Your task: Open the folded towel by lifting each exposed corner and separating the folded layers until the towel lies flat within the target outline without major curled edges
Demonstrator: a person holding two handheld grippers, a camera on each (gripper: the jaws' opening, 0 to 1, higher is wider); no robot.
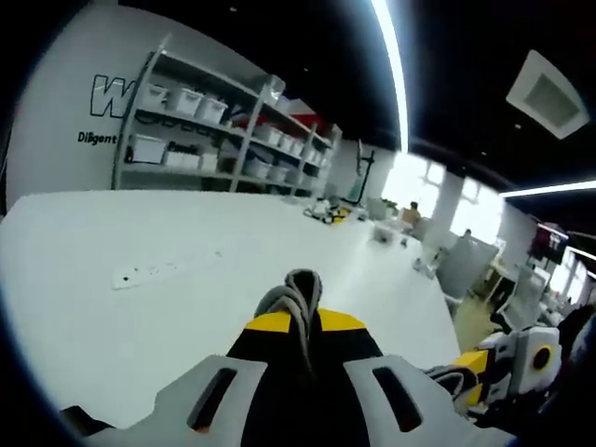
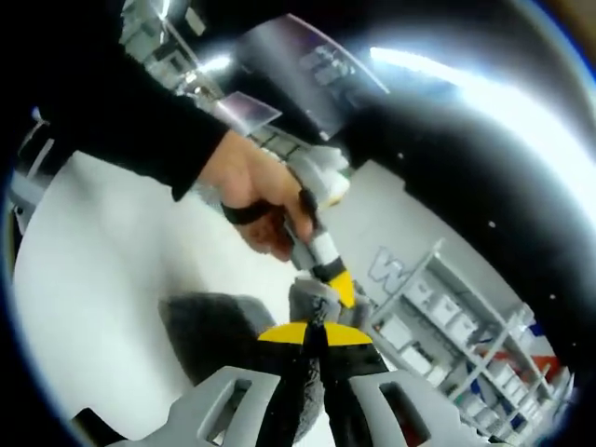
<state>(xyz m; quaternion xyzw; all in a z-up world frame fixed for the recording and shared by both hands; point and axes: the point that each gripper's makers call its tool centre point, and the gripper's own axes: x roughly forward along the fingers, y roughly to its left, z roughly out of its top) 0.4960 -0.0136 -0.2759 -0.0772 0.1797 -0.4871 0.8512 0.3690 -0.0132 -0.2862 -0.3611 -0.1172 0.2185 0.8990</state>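
1. Grey towel (image 1: 296, 300) is pinched in my left gripper (image 1: 300, 337), jaws closed on a bunched fold, lifted above the white table (image 1: 186, 279).
2. My right gripper (image 2: 314, 345) clamps the same towel (image 2: 312, 303) too, its cloth hanging down over the table (image 2: 84, 279).
3. Beyond the towel, a hand (image 2: 256, 191) grips the left gripper's handle.
4. Past the table stand shelves (image 1: 219, 130) with bins.
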